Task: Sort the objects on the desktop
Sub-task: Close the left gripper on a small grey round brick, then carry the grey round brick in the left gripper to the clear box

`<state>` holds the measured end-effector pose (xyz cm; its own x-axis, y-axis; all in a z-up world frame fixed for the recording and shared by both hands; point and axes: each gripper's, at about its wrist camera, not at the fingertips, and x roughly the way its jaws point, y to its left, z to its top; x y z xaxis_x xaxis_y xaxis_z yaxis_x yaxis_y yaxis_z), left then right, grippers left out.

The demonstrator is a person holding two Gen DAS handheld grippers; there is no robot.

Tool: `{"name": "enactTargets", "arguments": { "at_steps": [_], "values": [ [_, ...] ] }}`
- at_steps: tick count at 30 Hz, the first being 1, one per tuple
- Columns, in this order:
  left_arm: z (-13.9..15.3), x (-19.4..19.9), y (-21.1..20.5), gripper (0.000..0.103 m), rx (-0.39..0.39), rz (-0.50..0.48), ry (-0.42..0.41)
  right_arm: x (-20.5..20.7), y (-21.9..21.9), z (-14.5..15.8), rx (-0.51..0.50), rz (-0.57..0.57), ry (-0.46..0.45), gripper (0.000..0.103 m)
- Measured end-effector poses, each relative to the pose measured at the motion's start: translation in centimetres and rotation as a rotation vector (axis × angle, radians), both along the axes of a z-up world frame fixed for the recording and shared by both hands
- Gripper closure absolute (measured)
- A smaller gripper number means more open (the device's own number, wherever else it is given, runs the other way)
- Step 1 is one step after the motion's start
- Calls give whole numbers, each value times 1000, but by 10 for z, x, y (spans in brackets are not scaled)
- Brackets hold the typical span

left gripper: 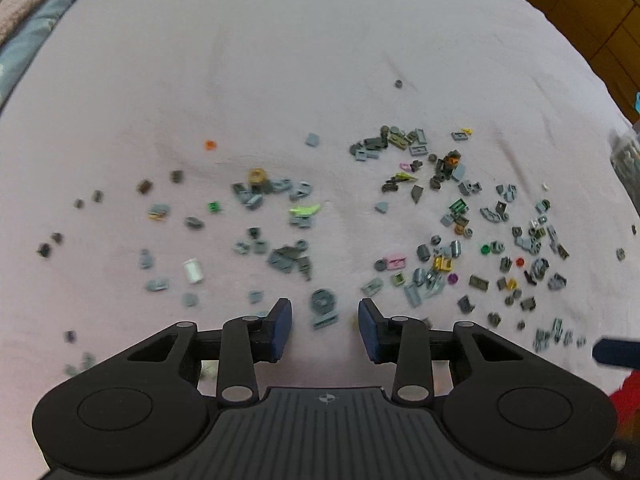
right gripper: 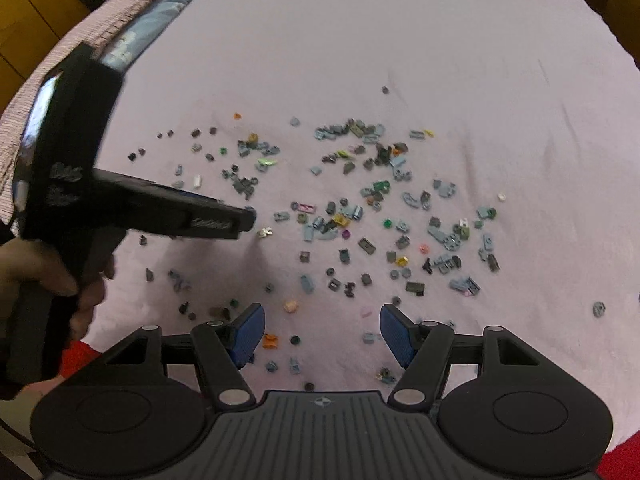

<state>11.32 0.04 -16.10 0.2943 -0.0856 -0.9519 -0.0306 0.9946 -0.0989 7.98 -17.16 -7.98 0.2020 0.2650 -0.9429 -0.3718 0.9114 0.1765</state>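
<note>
Dozens of small, mostly grey building pieces lie scattered across a pink bedsheet. Left tongs hover spread apart over a grey, seemingly round piece. Right tongs hover released, grasping nothing.

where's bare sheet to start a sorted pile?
Far half of the pink sheet, beyond the lone grey stud, is bare. Crowded: the brick scatter across the middle, down to the open right gripper and left gripper.

No legible text or labels anywhere.
</note>
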Motion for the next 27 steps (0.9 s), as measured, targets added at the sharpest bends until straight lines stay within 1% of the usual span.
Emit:
{"name": "enactTargets", "arguments": {
  "at_steps": [3, 5, 7, 8, 10, 12, 14, 16, 20, 22, 23, 24, 27],
  "values": [
    [-14, 5, -7, 67, 19, -4, 12, 3, -3, -7, -17, -8, 14, 37],
    [-17, 3, -7, 70, 16, 6, 4, 5, -5, -9, -20, -13, 19, 37],
    [-17, 0, -6, 84, 18, 8, -9, 7, -6, -12, -21, -16, 22, 37],
    [-16, -2, -5, 87, 17, 9, -12, 7, -6, -13, -21, -15, 23, 37],
    [-13, -6, -1, 87, 6, 18, -20, 10, -3, -16, -15, -10, 25, 37],
    [-9, -11, 3, 87, 6, 27, -29, 12, 0, -19, -7, 2, 27, 41],
    [-3, -16, 8, 87, 11, 36, -40, 15, 8, -21, 4, 39, 20, 44],
    [2, -21, 14, 87, 15, 45, -48, 17, 15, -24, 12, 81, 10, 49],
    [7, -29, 22, 87, 27, 54, -47, 23, 39, -35, 10, 192, -22, 64],
    [14, -31, 30, 87, 29, 62, -42, 27, 50, -41, 9, 228, -33, 68],
    [15, -32, 31, 87, 28, 66, -39, 30, 55, -45, 7, 238, -34, 74],
    [16, -31, 33, 87, 26, 69, -38, 34, 60, -49, 6, 240, -33, 76],
    [14, -26, 36, 87, 20, 73, -37, 47, 66, -59, 11, 204, -12, 77]
  ]
}}
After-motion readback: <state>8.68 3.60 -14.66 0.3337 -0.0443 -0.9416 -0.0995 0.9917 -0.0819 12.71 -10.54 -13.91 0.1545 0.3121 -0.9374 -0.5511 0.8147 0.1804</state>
